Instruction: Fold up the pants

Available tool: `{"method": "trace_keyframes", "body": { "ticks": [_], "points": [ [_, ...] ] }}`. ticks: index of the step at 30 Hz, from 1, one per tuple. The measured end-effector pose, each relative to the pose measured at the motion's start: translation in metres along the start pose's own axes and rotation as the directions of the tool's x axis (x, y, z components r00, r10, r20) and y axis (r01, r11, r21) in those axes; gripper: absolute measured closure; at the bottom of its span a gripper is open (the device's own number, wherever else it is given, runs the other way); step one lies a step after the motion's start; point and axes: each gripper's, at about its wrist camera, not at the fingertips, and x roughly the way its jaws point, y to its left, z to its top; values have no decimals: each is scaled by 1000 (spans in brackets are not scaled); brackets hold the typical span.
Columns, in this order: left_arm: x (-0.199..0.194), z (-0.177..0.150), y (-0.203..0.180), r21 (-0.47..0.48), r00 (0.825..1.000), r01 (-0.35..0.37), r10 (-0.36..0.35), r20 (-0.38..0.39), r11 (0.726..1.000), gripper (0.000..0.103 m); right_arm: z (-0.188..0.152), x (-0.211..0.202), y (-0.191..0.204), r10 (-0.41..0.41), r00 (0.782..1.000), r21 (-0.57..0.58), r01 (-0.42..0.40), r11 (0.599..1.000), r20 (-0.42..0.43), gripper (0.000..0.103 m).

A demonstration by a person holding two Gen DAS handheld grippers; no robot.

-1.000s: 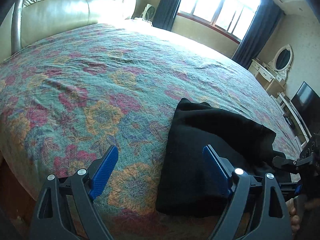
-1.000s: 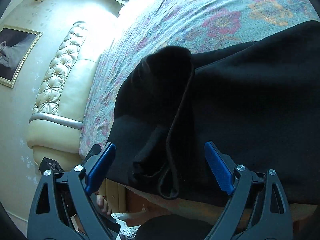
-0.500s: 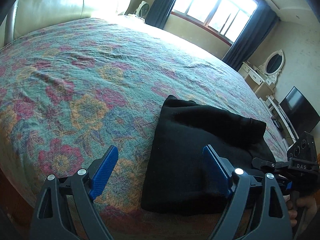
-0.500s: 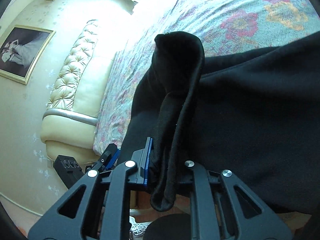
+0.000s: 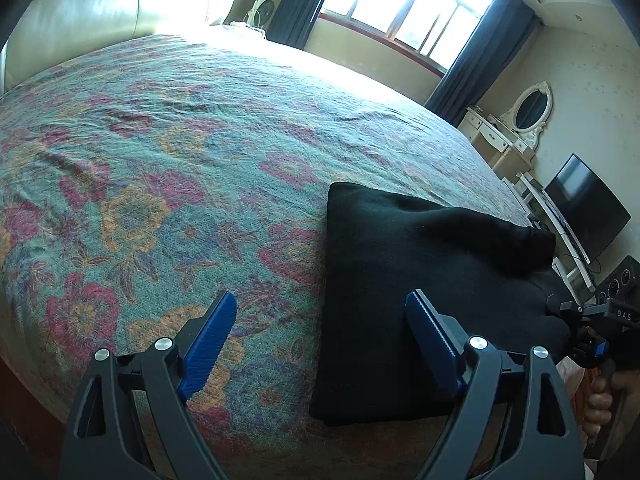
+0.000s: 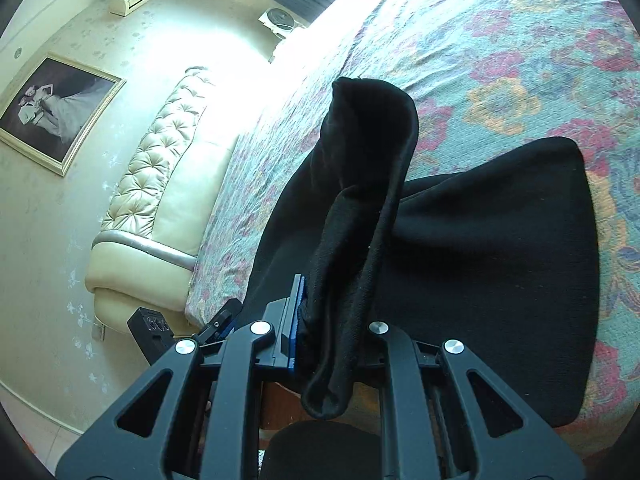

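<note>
Black pants (image 5: 404, 288) lie partly folded near the front edge of a floral bedspread (image 5: 168, 152). My left gripper (image 5: 320, 332) is open just above the bed, its right blue pad over the pants' left part and its left pad over bare bedspread. Nothing sits between the pads. In the right wrist view my right gripper (image 6: 332, 332) is shut on a bunched end of the pants (image 6: 360, 208), which rises in a lifted ridge from the flat part (image 6: 500, 272). The right gripper's body (image 5: 600, 328) shows at the far right of the left wrist view.
A padded cream headboard (image 5: 104, 28) stands at the bed's far left end. Beyond the bed are a window with dark curtains (image 5: 404, 0), a white vanity with an oval mirror (image 5: 520, 120) and a television (image 5: 584, 208). The bed's front edge drops off just below the grippers.
My right gripper went from open to shut on the pants' end and has lifted it up off the bed. The left gripper stayed open and shifted so the pants sit further right in its view.
</note>
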Motion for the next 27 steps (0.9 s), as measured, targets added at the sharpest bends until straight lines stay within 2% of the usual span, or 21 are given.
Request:
{"method": "trace_keyframes", "body": {
  "ticks": [6, 12, 27],
  "points": [
    [9, -8, -11, 39, 1000, -10, 11, -29, 999, 18, 0, -16, -30, -16, 1000, 41, 15, 999, 14, 89],
    [15, -14, -17, 57, 999, -9, 11, -48, 998, 18, -6, -14, -45, -27, 1000, 71, 27, 997, 6, 89],
    [26, -22, -25, 83, 996, 19, -12, -90, 996, 18, -19, -23, -59, -40, 999, 86, 39, 996, 13, 89]
  ]
}}
